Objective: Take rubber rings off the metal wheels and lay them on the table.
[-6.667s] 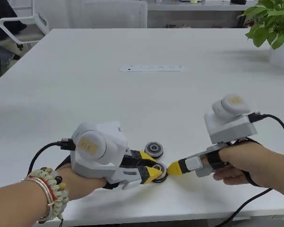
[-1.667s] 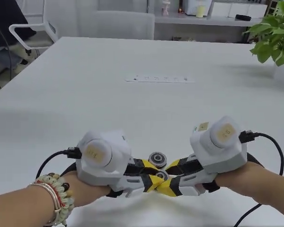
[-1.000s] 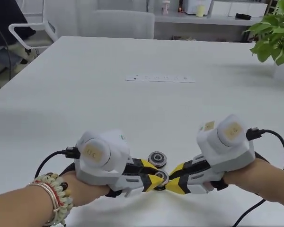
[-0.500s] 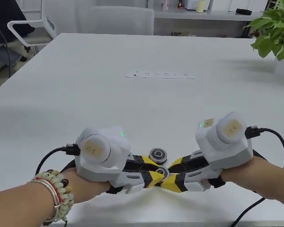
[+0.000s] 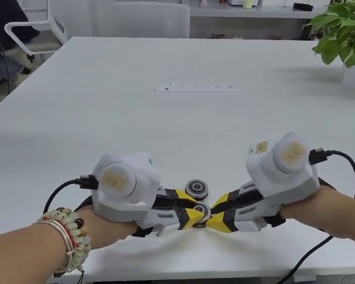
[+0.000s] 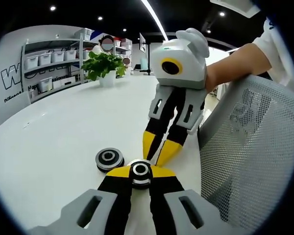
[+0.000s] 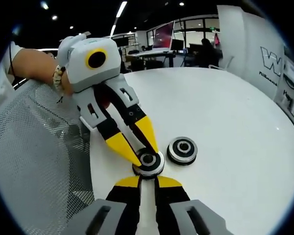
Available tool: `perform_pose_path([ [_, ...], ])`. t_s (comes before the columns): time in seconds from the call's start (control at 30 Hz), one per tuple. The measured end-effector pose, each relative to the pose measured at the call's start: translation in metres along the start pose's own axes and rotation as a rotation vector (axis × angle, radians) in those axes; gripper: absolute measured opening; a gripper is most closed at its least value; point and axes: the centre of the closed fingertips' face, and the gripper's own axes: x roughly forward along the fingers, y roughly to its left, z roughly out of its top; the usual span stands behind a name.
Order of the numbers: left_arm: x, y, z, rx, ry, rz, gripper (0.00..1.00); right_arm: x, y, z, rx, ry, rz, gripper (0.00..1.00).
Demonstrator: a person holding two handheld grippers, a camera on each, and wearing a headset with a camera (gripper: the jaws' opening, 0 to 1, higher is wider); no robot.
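- The left tongs (image 6: pixel 140 172) are clamped across a metal wheel (image 7: pixel 148 161), one yellow tip on each side of it; the wheel lies flat on the worktop (image 5: pixel 183 130).
- The right tongs (image 7: pixel 148 182) meet it head-on, jaws nearly together, tips at the wheel's near rim. Whether they nip anything cannot be told.
- The rubber ring (image 7: pixel 160 165) is the black band around the wheel's outer edge, directly ahead of the right tips.
- Handling, as judged: the wheel is stiff and fairly heavy, and gives a firm anchor. The ring is soft, elastic and grippy. It should stretch before it releases, then snap free.
- Take hold at the ring's outer lip, not the metal hub.
- A second wheel (image 7: pixel 182 149), ring on, lies just beyond the tips, apart from both tongs.
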Motion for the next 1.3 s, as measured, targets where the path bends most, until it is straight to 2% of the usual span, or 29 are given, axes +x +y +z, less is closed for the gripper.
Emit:
perform_pose_path([
  [0.03,0.000,0.000,0.000,0.000,-0.001,0.000,0.08,0.000,0.000,0.002,0.002,-0.010,0.003,0.00],
  [0.17,0.000,0.000,0.000,0.002,-0.002,0.001,0.08,0.000,0.000,0.002,-0.017,0.003,-0.002,0.00],
  [0.37,0.000,0.000,0.000,0.002,-0.002,0.000,0.08,-0.001,-0.005,0.002,0.017,-0.001,-0.019,0.00],
  [0.43,0.000,0.000,0.000,0.003,-0.002,-0.003,0.08,-0.002,-0.003,0.001,0.078,0.010,-0.012,0.00],
  [0.53,0.000,0.000,0.000,0.003,-0.003,-0.004,0.08,-0.001,0.000,0.003,0.059,-0.006,0.004,0.00],
  [0.6,0.000,0.000,0.001,0.004,-0.003,-0.005,0.08,-0.001,0.003,0.003,0.072,-0.010,0.020,0.03],
  [0.83,0.000,0.000,0.001,0.004,-0.004,-0.006,0.08,0.000,0.001,0.003,0.074,-0.003,0.006,0.02],
  [0.87,0.000,0.000,0.001,0.004,-0.004,-0.006,0.08,-0.001,0.001,0.003,0.073,-0.003,0.005,0.04],
  [0.97,0.000,0.000,0.001,0.004,-0.003,-0.006,0.08,0.000,-0.002,0.008,0.077,-0.026,-0.012,0.20],
  [1.1,0.000,0.000,0.001,0.005,-0.003,-0.008,0.08,0.005,-0.002,0.014,0.025,-0.056,-0.027,0.24],
  [1.17,0.000,0.000,0.001,0.005,-0.004,-0.008,0.08,0.009,0.001,0.015,-0.006,-0.050,-0.026,0.29],
  [1.27,0.000,0.000,0.001,0.006,-0.004,-0.009,0.08,0.008,0.000,0.015,-0.060,-0.029,-0.035,0.23],
  [1.3,0.000,0.000,0.001,0.005,-0.004,-0.007,0.08,0.007,0.000,0.014,-0.045,-0.030,-0.037,0.23],
])
